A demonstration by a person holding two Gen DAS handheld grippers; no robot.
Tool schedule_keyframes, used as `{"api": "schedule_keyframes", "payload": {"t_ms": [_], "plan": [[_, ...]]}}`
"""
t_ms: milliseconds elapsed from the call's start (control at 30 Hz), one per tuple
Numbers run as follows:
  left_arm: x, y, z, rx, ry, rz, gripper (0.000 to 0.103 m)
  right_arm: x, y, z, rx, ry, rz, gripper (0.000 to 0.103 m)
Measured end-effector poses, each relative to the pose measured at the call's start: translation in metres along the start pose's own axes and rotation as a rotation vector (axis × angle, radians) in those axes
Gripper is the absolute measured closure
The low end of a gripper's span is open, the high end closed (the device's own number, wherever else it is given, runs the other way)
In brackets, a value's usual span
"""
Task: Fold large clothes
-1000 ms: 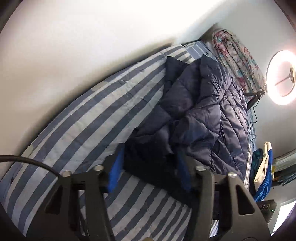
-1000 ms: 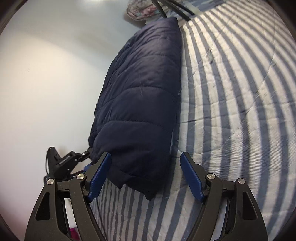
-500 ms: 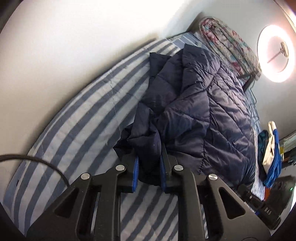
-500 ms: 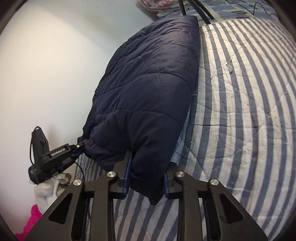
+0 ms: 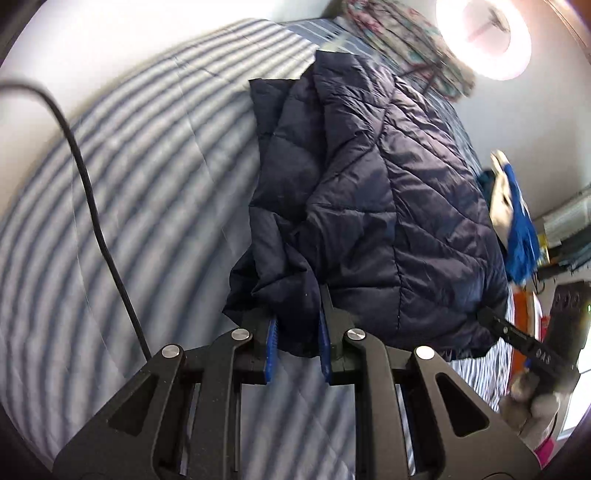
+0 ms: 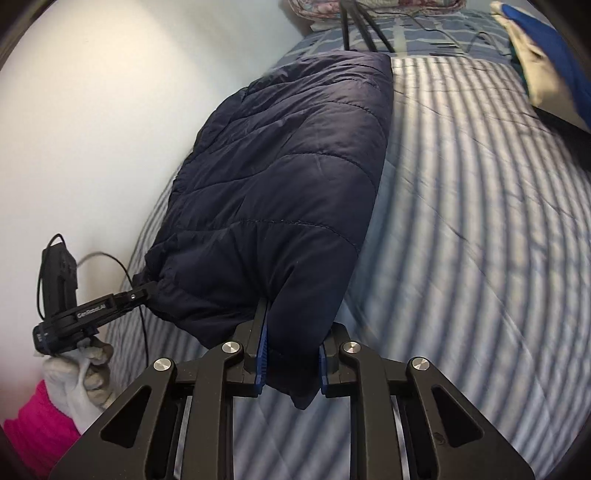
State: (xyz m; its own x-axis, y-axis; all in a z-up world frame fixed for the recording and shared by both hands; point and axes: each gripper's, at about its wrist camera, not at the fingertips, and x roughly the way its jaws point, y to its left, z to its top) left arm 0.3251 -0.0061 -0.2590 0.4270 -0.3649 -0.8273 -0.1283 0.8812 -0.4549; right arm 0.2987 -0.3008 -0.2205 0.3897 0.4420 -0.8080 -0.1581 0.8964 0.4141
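Observation:
A dark navy quilted puffer jacket [image 5: 388, 192] lies on a bed with a blue and white striped cover [image 5: 140, 177]. My left gripper [image 5: 297, 332] is shut on a bunched near corner of the jacket, lifted off the cover. My right gripper [image 6: 291, 347] is shut on the jacket's [image 6: 288, 177] other near corner, also raised. In the right wrist view the left gripper [image 6: 92, 310] shows at the left, pinching the jacket's edge. In the left wrist view the right gripper [image 5: 517, 339] shows at the right.
A white wall [image 6: 92, 129] runs along the bed's left side. A floral pillow [image 5: 402, 40] and a lit ring light [image 5: 484, 37] on a tripod [image 6: 362, 26] stand at the far end. Blue and cream clothes [image 6: 546, 55] lie at the far right. A black cable [image 5: 92, 192] hangs at left.
Both grippers went from open around the jacket's near edge to shut on it. They have since lifted the held corners and drawn them back along the bed.

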Motion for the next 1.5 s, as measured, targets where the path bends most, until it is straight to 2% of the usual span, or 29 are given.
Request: {"api": "schedule_keyframes", "payload": {"t_ms": [200,333,500,533,633,767,867,933,1067,1200,1333,1433,1500], "plan": [[-0.006,-0.017,-0.060,0.013,0.023,-0.042,0.086,-0.033,-0.013,-0.043,-0.003,0.024,-0.021,0.085],[-0.008,-0.032,-0.078,0.087,0.005,-0.007,0.086,-0.040,-0.007,-0.054,-0.030,0.020,-0.056,0.085],[-0.012,-0.040,-0.072,0.136,0.007,0.007,0.086,-0.037,0.008,-0.043,-0.046,-0.001,-0.105,0.076],[-0.017,-0.042,-0.071,0.151,0.005,0.005,0.084,-0.040,0.010,-0.043,-0.055,-0.010,-0.117,0.074],[-0.040,-0.039,-0.070,0.186,-0.013,-0.007,0.081,-0.059,0.010,-0.060,-0.108,-0.041,-0.174,0.064],[-0.080,-0.037,-0.057,0.223,-0.097,-0.014,0.081,-0.093,0.012,-0.077,-0.229,-0.164,-0.247,0.059],[-0.089,-0.052,-0.032,0.279,-0.145,0.002,0.081,-0.109,0.014,-0.062,-0.275,-0.269,-0.265,0.053],[-0.085,-0.065,-0.011,0.286,-0.179,0.003,0.081,-0.110,0.011,-0.041,-0.268,-0.291,-0.281,0.052],[-0.063,-0.099,0.031,0.329,-0.227,0.016,0.081,-0.098,-0.006,0.007,-0.169,-0.315,-0.236,0.052],[-0.024,-0.122,0.059,0.347,-0.212,0.040,0.081,-0.069,-0.019,0.042,-0.113,-0.321,-0.233,0.065],[0.020,-0.125,0.065,0.368,-0.171,0.138,0.081,-0.040,-0.022,0.053,-0.131,-0.262,-0.252,0.067],[0.047,-0.102,0.059,0.316,-0.106,0.171,0.081,-0.014,-0.016,0.053,-0.201,-0.191,-0.263,0.068],[0.059,-0.085,0.051,0.286,-0.081,0.164,0.080,-0.002,-0.011,0.046,-0.245,-0.169,-0.276,0.068]]}}
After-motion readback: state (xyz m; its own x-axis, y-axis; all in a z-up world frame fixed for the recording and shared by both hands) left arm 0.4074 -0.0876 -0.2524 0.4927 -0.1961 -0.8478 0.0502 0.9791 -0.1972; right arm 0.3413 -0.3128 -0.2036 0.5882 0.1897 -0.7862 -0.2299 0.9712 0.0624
